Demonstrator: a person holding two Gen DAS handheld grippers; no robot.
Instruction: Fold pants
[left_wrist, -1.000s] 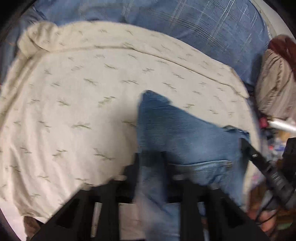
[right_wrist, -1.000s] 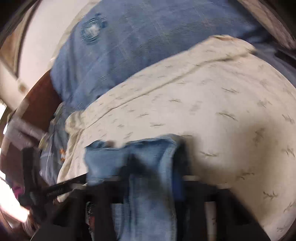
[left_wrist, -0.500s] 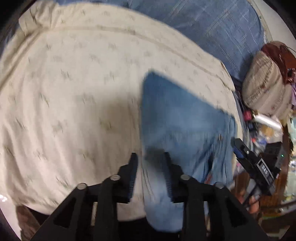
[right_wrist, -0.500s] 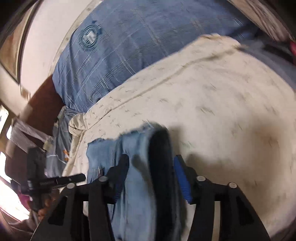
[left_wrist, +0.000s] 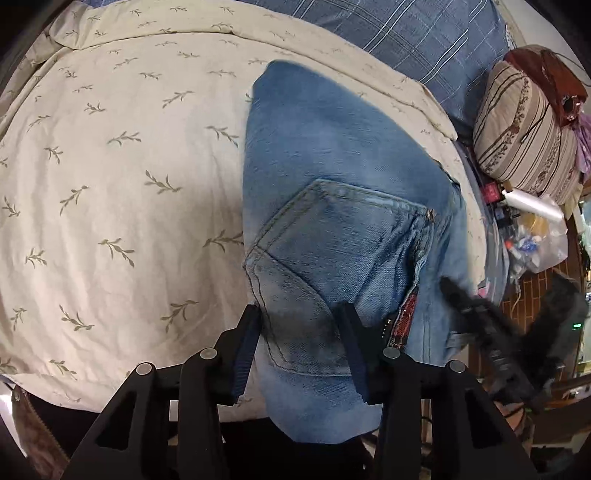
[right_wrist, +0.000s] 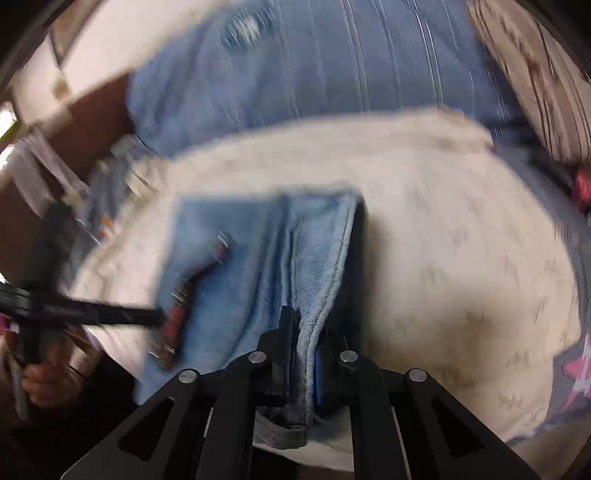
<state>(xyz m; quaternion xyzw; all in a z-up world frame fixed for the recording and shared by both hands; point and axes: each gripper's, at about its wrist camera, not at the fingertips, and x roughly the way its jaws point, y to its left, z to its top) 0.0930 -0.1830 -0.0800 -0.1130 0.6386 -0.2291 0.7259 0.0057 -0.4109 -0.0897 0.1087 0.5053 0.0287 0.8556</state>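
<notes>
Blue jeans (left_wrist: 332, 166) lie folded on a cream leaf-print bedspread (left_wrist: 129, 166), back pocket up, their near end hanging over the bed's front edge. My left gripper (left_wrist: 299, 325) stands over that near end with its jaws opening. Denim lies between the fingers (left_wrist: 247, 332), and the pads do not press it. In the blurred right wrist view, my right gripper (right_wrist: 304, 332) is closing on the seamed side edge of the jeans (right_wrist: 240, 240), and the pads pinch the fold. The other gripper (right_wrist: 92, 314) reaches in from the left, with a hand (right_wrist: 40, 380) behind it.
A blue plaid cover (left_wrist: 406, 33) lies at the far side of the bed. A striped bolster (left_wrist: 524, 129) and a plastic bag with small clutter (left_wrist: 528, 229) sit to the right. The blurred right gripper (left_wrist: 480, 321) shows at the lower right.
My left jaws let go of the denim and spread apart, and the jeans now lie flat with the pocket showing. My right jaws opened, then closed on the side edge as that hand swung.
</notes>
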